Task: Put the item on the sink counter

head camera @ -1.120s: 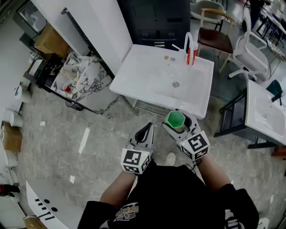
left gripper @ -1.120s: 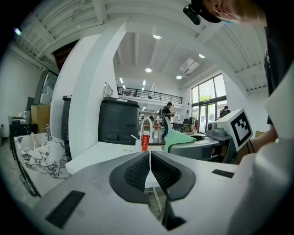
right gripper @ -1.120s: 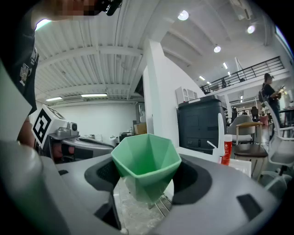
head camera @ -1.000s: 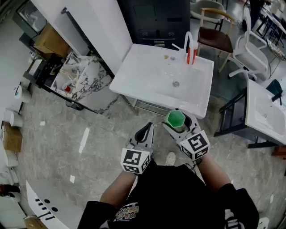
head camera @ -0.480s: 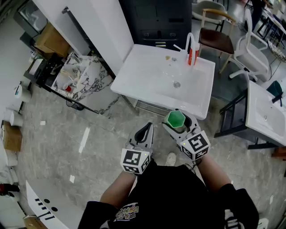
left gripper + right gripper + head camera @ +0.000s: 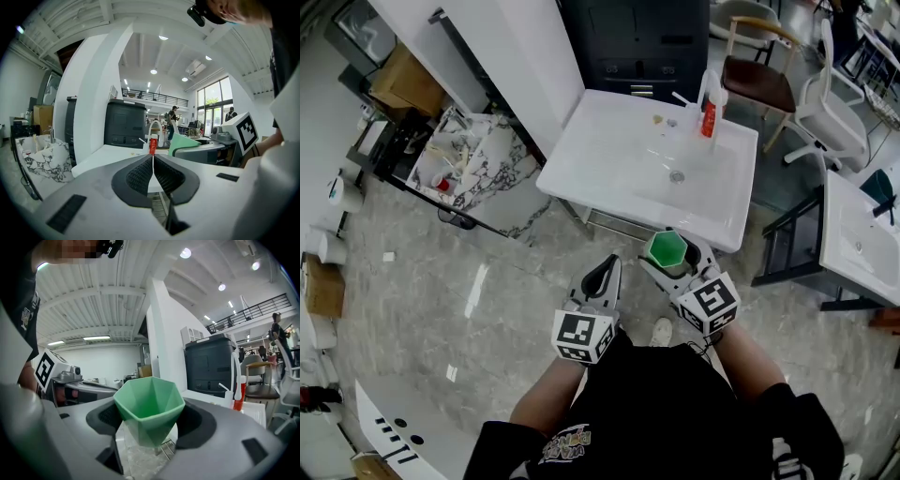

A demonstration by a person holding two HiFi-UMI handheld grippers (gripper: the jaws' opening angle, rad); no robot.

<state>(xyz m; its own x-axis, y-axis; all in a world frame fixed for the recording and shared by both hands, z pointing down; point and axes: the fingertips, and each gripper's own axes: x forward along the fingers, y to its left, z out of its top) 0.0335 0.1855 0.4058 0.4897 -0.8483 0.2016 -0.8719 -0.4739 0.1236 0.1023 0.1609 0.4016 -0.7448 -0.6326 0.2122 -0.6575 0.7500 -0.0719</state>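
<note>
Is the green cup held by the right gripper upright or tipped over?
Upright. The green cup has its open mouth facing up and its narrow base down, and the right gripper presses on its sides.

The person wears a black short-sleeved T-shirt [image 6: 675, 412] with a small colourful print [image 6: 562, 442] on the front, and a white shoe [image 6: 659, 330]. The left tongs [image 6: 605, 267] and right tongs [image 6: 670, 246] are pale grey shells with black ribbed pads [image 6: 140, 176]. Each carries a white cube [image 6: 583, 336] with black square markers.
</note>
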